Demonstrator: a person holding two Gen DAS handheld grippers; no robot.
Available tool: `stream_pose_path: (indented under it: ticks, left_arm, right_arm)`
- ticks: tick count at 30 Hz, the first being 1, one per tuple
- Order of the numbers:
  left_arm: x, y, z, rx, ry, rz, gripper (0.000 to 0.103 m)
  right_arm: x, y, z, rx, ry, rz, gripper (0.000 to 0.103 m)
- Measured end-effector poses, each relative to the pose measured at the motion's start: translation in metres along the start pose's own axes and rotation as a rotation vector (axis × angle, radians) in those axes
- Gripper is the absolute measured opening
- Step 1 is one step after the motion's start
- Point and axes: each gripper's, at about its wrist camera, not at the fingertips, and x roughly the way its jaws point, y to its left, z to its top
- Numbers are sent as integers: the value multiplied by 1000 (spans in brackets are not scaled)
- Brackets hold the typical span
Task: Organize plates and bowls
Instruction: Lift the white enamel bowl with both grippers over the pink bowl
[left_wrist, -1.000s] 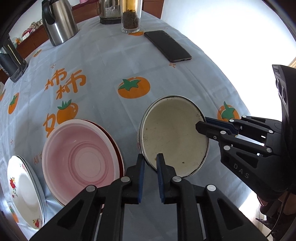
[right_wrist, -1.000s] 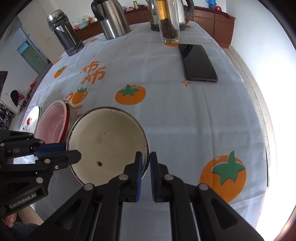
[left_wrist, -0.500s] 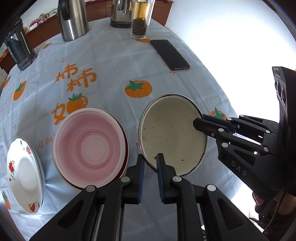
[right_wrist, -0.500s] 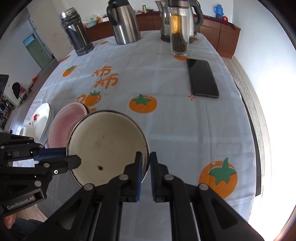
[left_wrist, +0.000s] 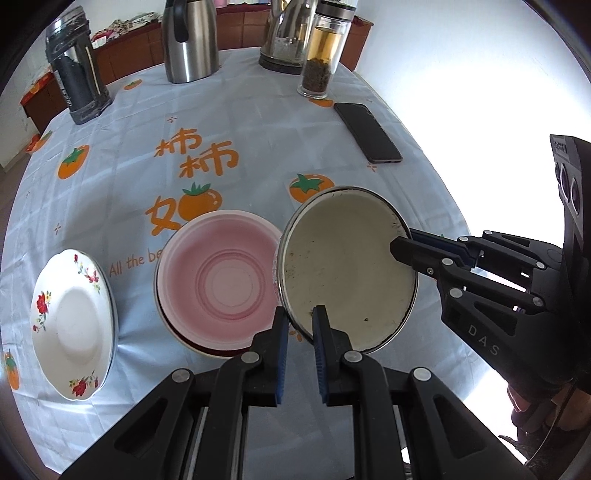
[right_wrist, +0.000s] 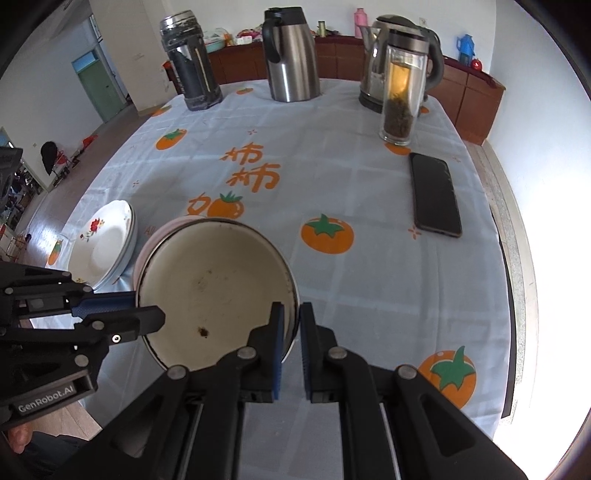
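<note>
A cream enamel bowl (left_wrist: 347, 269) with a dark rim hangs tilted above the tablecloth, held by both grippers. My left gripper (left_wrist: 300, 314) is shut on its near rim. My right gripper (left_wrist: 404, 240) is shut on the rim at the right. In the right wrist view the right gripper (right_wrist: 291, 310) pinches the cream bowl (right_wrist: 218, 288) at its right edge, and the left gripper (right_wrist: 147, 308) grips the left edge. A pink bowl (left_wrist: 221, 280) sits on the table just left of it, partly overlapped by the cream bowl. Stacked white floral plates (left_wrist: 70, 325) lie further left.
A black phone (left_wrist: 367, 133) lies at the right near the table edge (right_wrist: 498, 240). Along the far side stand a glass tea bottle (left_wrist: 319, 62), an electric kettle (right_wrist: 402, 55), a steel thermos jug (left_wrist: 188, 40) and a dark flask (left_wrist: 75, 74).
Both grippers have lifted the cream bowl and carried it left, so its rim now overlaps the pink bowl. More of the table and the floral plates have come into view.
</note>
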Motion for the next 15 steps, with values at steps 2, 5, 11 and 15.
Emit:
stream_pose_path:
  ticks: [2, 5, 11, 15]
  left_arm:
    - [-3, 3, -2, -13, -8, 4, 15]
    - [-8, 8, -6, -32, -19, 7, 15]
    - [-15, 24, -11, -65, -29, 8, 15]
    - [-19, 34, -13, -76, -33, 5, 15]
  right_arm:
    - [-2, 3, 2, -11, -3, 5, 8]
    - [-3, 9, 5, -32, -8, 12, 8]
    - [-3, 25, 9, -57, -9, 20, 8]
    - [0, 37, 13, -71, -3, 11, 8]
